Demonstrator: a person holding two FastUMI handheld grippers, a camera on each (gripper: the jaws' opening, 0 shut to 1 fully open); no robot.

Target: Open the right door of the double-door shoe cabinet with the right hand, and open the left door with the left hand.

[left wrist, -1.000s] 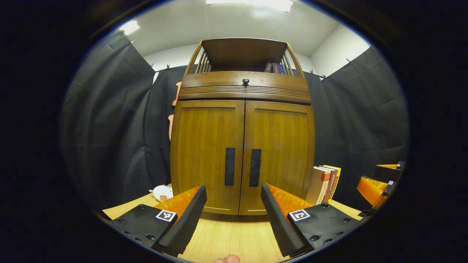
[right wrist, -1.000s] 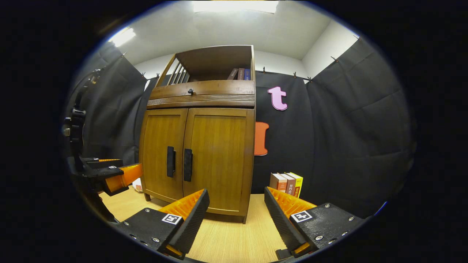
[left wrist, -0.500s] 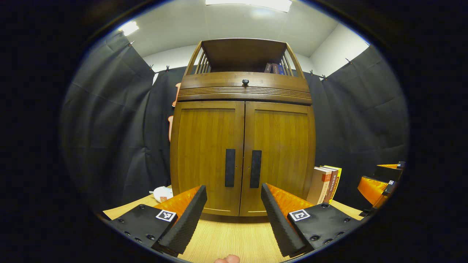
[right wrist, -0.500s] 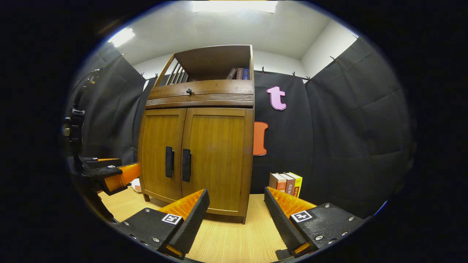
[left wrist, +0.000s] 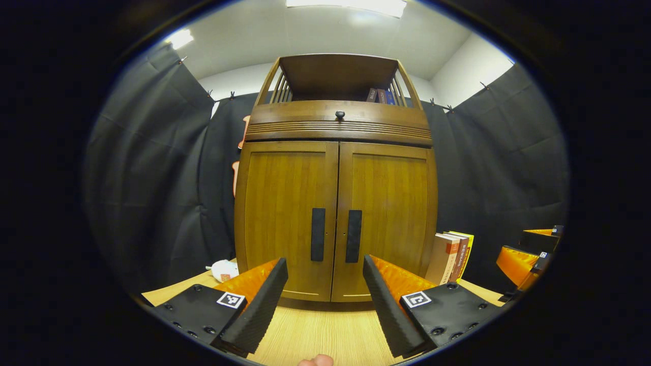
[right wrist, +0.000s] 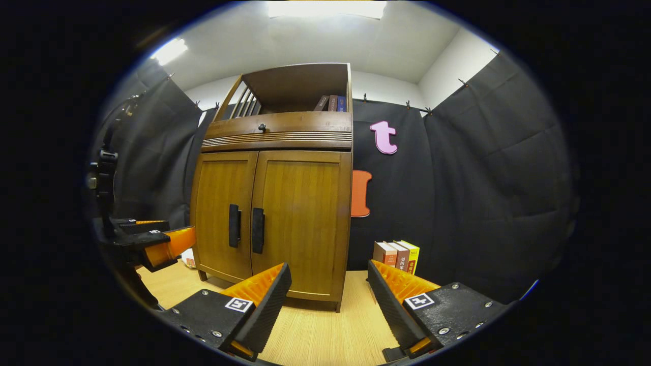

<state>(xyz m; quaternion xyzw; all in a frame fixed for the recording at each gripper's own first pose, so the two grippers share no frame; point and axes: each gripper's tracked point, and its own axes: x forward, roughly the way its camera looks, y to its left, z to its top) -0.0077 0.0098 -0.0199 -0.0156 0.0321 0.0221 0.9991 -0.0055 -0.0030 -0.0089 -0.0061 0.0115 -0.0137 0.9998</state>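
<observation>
Handles sit close together: my right claw [right wrist: 325,297], spread wide with the right door handle [right wrist: 258,230] ahead and left, could catch the left door handle [right wrist: 234,225]; my left claw [left wrist: 325,295] also gapes empty.

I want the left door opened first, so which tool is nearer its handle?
Left. The left tool faces the left handle head-on; the right tool sits off toward the books.

In the left gripper view the shoe cabinet [left wrist: 335,203] sits slightly lower and further left than a second ago, its door handles [left wrist: 318,234] likewise. In the right gripper view the cabinet has slid a little left; that gripper seems to be drifting right.
</observation>
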